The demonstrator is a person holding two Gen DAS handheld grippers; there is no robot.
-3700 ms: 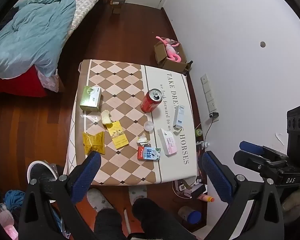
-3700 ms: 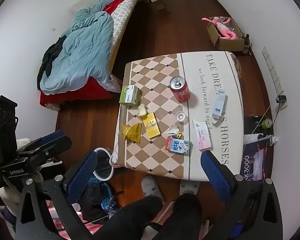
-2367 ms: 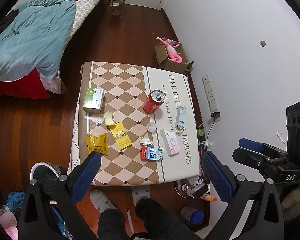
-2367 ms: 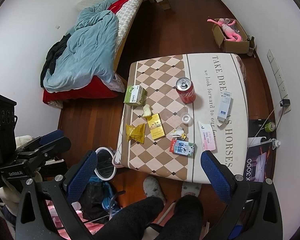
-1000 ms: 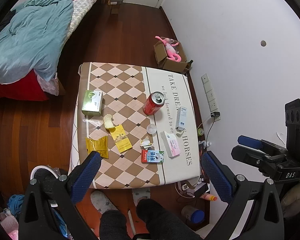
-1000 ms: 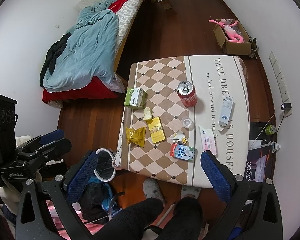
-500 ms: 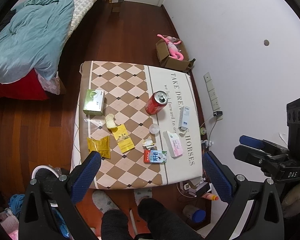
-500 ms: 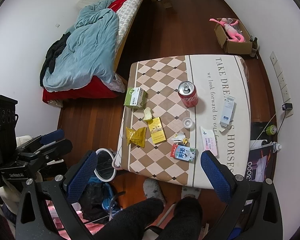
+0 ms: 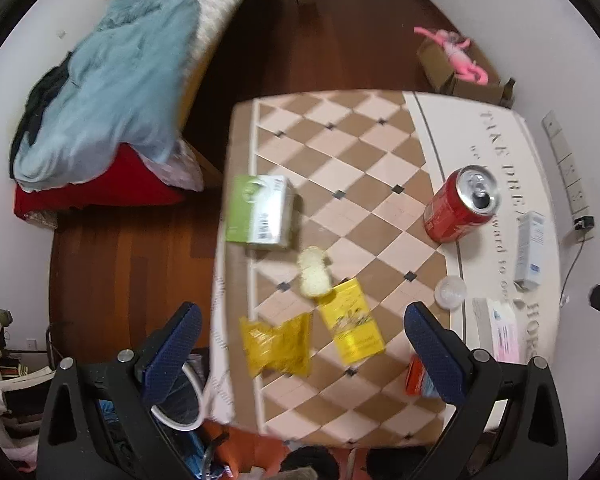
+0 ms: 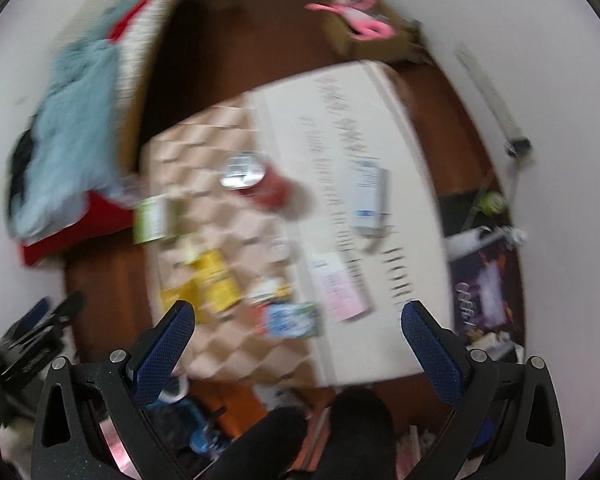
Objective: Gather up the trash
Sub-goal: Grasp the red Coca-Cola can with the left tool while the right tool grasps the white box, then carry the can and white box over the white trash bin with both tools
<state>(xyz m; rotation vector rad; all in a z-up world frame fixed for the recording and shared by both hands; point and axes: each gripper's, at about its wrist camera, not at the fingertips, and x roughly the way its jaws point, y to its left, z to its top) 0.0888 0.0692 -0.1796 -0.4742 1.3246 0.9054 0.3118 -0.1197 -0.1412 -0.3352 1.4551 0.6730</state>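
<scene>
Bedroom, dark wood floor, white walls; low table [image 9: 324, 128] under a brown-and-cream diamond cloth, an unmade bed [image 9: 112, 80] with a blue quilt beside it.

Grippers: left gripper [image 9: 300, 344] and right gripper [image 10: 298, 342], both spread wide, both empty, both held high above the table. The right wrist view is badly blurred.

Trash on the table, all untouched:
- crumpled yellow wrapper [image 9: 278, 344], near front edge, directly below the left gripper's gap;
- flat yellow packet [image 9: 354, 326], just beside it, a pale bread scrap [image 9: 314, 272] touching its far corner;
- green box [image 9: 258, 210], left edge;
- red can [image 9: 458, 210], upright, tab open; contents cannot be told;
- small clear cup [image 9: 450, 292], apparently empty;
- white-and-blue box [image 9: 534, 252], pink-and-white packet [image 9: 508, 334], red carton [image 9: 418, 372] partly hidden by a finger.

Bin: a white-rimmed basket [image 9: 188, 396] on the floor at the table's front-left corner, contents hidden.

Cardboard box [image 9: 456, 72] by the far wall holds a pink toy [image 9: 458, 52].

Handling note: step judged as approach. Best descent is straight over the yellow wrapper, jaws across its crumpled width, closing once low; it will likely crush and slip.
</scene>
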